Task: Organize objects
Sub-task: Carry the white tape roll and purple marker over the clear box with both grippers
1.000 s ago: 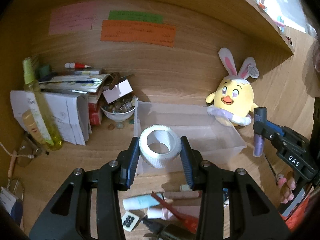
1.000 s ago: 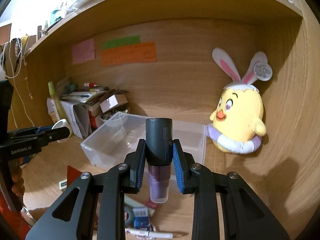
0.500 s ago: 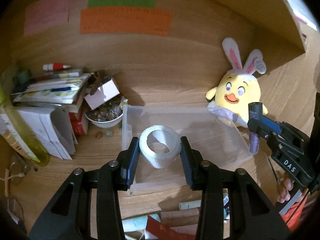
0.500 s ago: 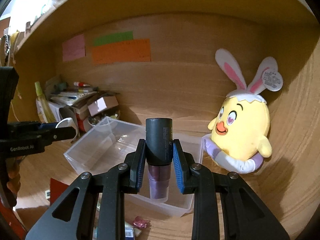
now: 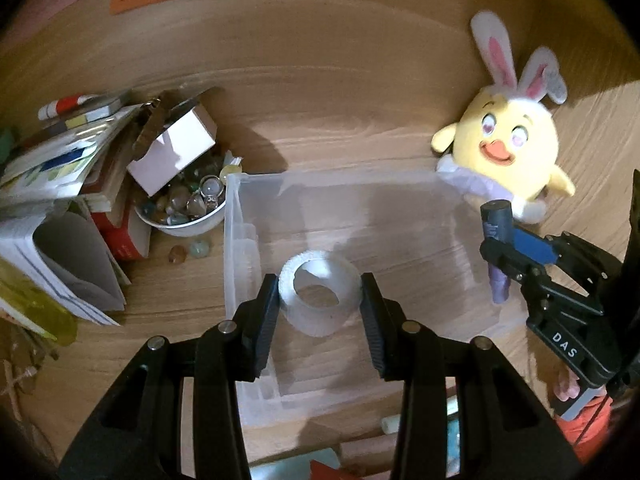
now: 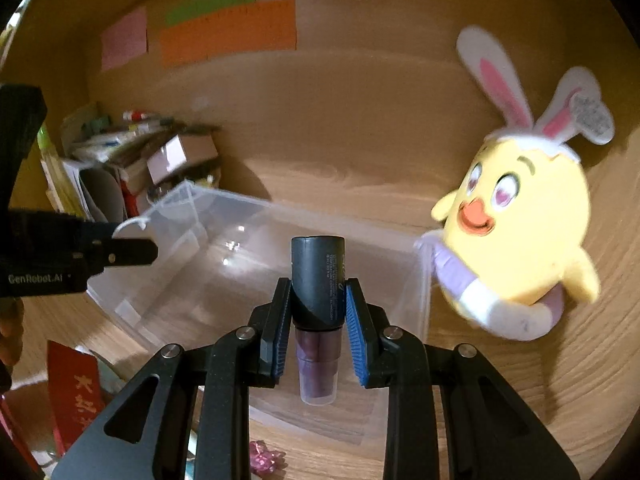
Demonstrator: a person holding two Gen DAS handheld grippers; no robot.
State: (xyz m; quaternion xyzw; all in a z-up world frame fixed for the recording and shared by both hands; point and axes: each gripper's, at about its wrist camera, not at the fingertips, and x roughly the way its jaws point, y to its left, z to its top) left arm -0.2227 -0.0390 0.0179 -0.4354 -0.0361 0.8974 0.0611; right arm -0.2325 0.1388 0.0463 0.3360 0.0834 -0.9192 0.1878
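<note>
The clear plastic bin [image 5: 400, 216] lies directly below and ahead of both claws, its open top facing up and its long axis running crosswise to the left gripper [image 5: 320, 300]; that is what the drop turns on. The left gripper is clamped on a white roll of tape [image 5: 318, 300], hole facing up toward the camera, and the roll hangs over the bin's near-left part, inside the rim line, so it looks ready to go straight down. The right gripper [image 6: 318, 320] is clamped on a dark-capped bottle [image 6: 318, 280] with a purple lower half, held upright, cap away from the claw's base. Seen from the left wrist, this bottle hangs at the bin's right wall, at or just over the rim; from its own camera the bin floor shows behind and under it. I judge the left hand the better placed of the two; the right may need to come a little further inward.

Beyond the bin's far right corner a yellow chick plush [image 6: 516, 236] with rabbit ears touches or nearly touches the rim, close to the bottle's path. To the far left sit a bowl of glass stones [image 5: 184, 208], a small box and stacked books [image 5: 68, 160]. Nearer than the bin, under the claws, loose items litter the desk [image 5: 320, 108].
</note>
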